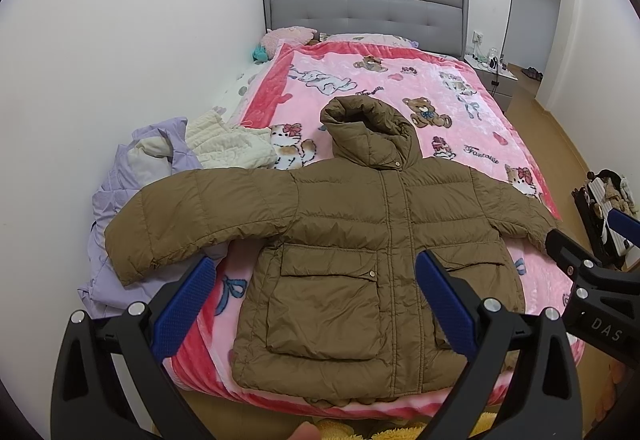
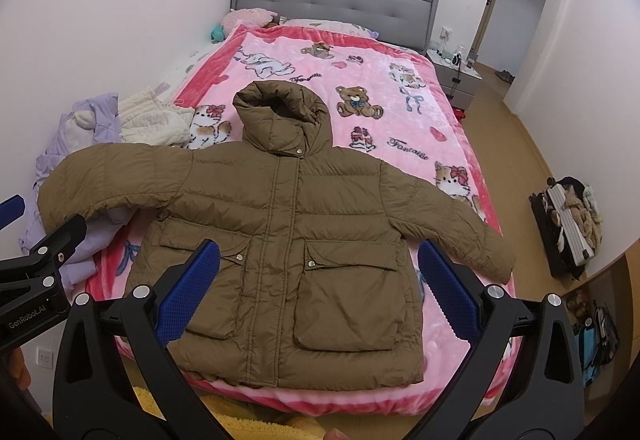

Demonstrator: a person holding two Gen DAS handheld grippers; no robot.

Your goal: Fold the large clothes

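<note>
Only right view shows jacket (image 2: pixel 280 240) cuff.

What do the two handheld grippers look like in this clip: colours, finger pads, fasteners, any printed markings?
Both match: black angular frames with silver round fasteners and flat blue finger pads with a fine dotted texture. The left gripper shows "GenRobot.AI" in white on its side in the right wrist view; the right gripper shows white letters "DAS" in the left wrist view. No cables or sleeves visible.
</note>
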